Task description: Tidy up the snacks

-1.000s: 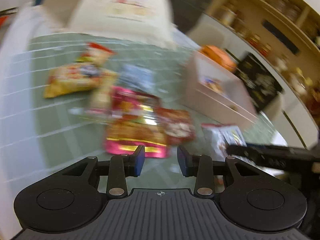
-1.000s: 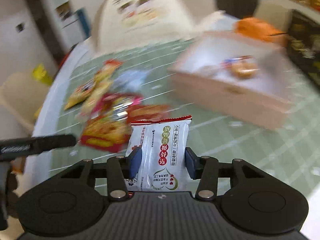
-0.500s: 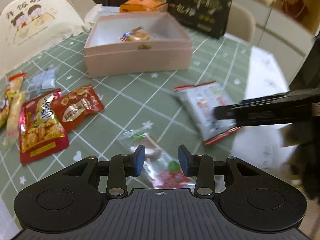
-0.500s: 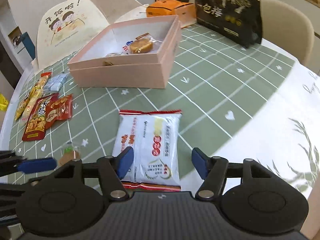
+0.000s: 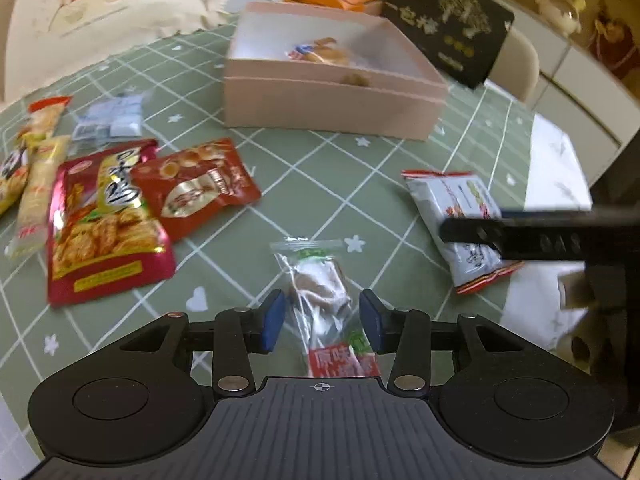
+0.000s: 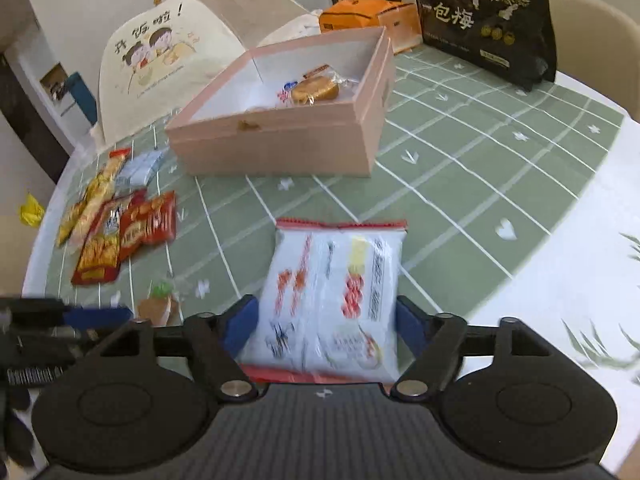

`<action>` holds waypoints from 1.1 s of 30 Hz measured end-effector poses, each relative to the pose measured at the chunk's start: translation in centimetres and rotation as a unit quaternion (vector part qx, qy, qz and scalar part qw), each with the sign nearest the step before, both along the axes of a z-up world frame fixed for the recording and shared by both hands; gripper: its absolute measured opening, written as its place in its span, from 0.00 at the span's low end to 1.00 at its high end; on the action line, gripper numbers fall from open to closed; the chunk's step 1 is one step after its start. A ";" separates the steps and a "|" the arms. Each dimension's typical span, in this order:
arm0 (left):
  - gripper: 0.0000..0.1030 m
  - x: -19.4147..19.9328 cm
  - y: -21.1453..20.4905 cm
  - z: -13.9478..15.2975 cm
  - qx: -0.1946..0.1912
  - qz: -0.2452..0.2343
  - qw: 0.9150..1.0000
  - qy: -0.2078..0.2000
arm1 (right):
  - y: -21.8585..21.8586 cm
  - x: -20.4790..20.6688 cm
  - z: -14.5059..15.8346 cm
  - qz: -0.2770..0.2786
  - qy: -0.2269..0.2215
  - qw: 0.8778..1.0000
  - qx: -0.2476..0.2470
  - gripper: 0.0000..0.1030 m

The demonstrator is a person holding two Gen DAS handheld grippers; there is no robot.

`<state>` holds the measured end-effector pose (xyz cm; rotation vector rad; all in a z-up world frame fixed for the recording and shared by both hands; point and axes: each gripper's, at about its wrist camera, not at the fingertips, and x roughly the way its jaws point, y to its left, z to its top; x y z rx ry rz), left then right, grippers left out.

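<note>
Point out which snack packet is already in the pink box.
The clear-wrapped round golden pastry, lying alone inside the pink box; every other packet lies on the green tablecloth outside it.

Black plum bag [image 6: 486, 16], cartoon-print chair cover [image 6: 160, 60]

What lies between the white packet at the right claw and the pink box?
In the right wrist view, only bare green tablecloth lies between the white packet and the pink box.
</note>
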<state>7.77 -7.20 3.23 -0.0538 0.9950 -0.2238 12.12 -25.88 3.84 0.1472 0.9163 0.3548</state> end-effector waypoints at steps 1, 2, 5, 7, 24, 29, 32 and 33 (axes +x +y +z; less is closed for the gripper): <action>0.46 0.2 -0.3 0.0 0.007 -0.002 1.000 -0.003 | 0.6 0.5 0.0 0.000 -0.003 1.000 -0.004 0.79; 0.46 0.3 -0.4 0.0 0.011 -0.002 1.000 -0.002 | 1.1 0.9 -0.1 0.001 -0.006 1.000 -0.013 0.80; 0.46 0.5 -0.6 0.0 0.010 0.002 1.000 0.001 | 3.2 1.4 -0.4 0.015 -0.026 0.996 -0.085 0.81; 0.46 0.8 -0.7 -0.1 0.013 0.001 1.000 0.001 | 4.4 0.9 -0.7 0.029 -0.047 0.989 -0.135 0.83; 0.22 -0.1 -1.9 -0.2 0.028 -0.028 0.997 -0.068 | -0.9 -3.9 4.1 0.026 -0.044 0.997 -0.066 0.73; 0.12 -0.8 -0.6 5.0 -0.014 -0.017 0.991 -0.135 | -2.2 -5.5 7.6 0.013 -0.090 0.993 -0.070 0.73; 0.12 1.1 -0.2 8.2 -0.032 -0.011 0.989 -0.143 | -2.5 -5.5 9.3 0.012 -0.107 0.992 -0.060 0.73; 0.13 2.0 0.2 8.7 -0.054 -0.005 0.991 -0.121 | -2.4 -5.5 9.6 0.015 -0.111 0.992 -0.060 0.73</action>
